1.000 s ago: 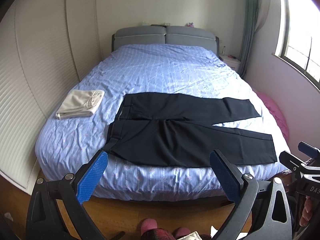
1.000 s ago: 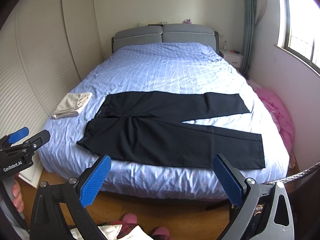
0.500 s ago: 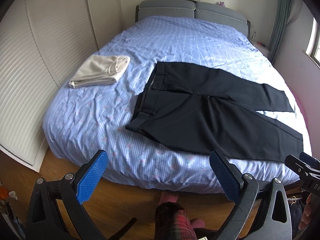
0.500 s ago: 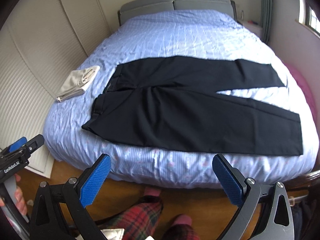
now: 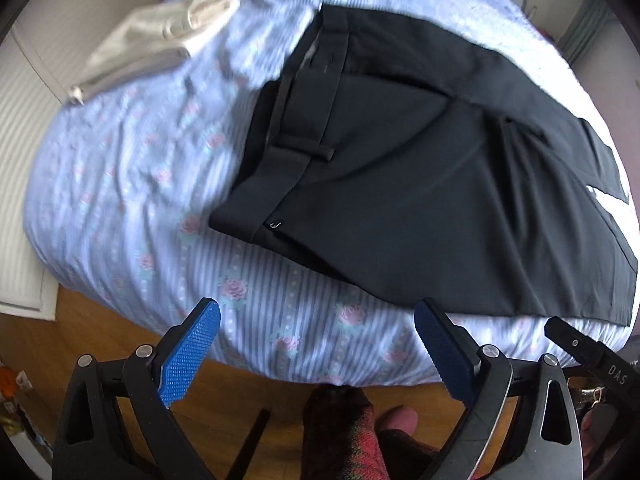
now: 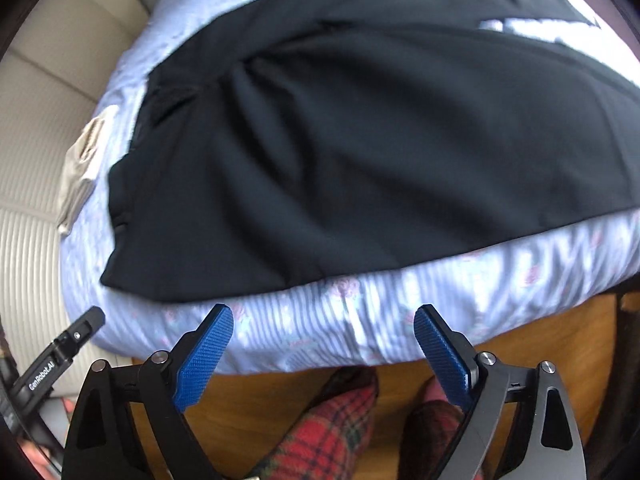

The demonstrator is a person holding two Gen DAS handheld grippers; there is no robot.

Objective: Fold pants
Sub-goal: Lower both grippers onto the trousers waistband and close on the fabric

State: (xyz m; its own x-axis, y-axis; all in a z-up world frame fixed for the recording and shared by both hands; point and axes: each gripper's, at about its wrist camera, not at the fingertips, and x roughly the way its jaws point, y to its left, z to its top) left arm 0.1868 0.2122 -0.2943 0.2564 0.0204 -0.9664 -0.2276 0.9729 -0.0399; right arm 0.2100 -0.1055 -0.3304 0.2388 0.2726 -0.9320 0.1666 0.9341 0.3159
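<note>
Black pants [image 5: 400,168] lie spread flat on the blue flowered bedsheet [image 5: 132,184], waistband to the left, legs running right. In the right wrist view the pants [image 6: 360,152] fill most of the bed. My left gripper [image 5: 316,344] hangs open above the bed's front edge, just below the waistband corner, with nothing between its blue pads [image 5: 188,360]. My right gripper [image 6: 322,340] hovers over the bed's front edge below the near leg's hem side; its jaws are closing a little but stand wide, with nothing between them.
A folded beige garment [image 5: 160,36] lies on the bed at the far left. Wooden floor [image 5: 100,332] shows below the bed edge, with the person's plaid trouser legs [image 6: 320,440] and feet. A white ribbed wardrobe [image 6: 28,240] stands left of the bed.
Both grippers have dropped and tilted down toward the bed's front edge; the pants now loom much larger. The right gripper's jaws have narrowed slightly.
</note>
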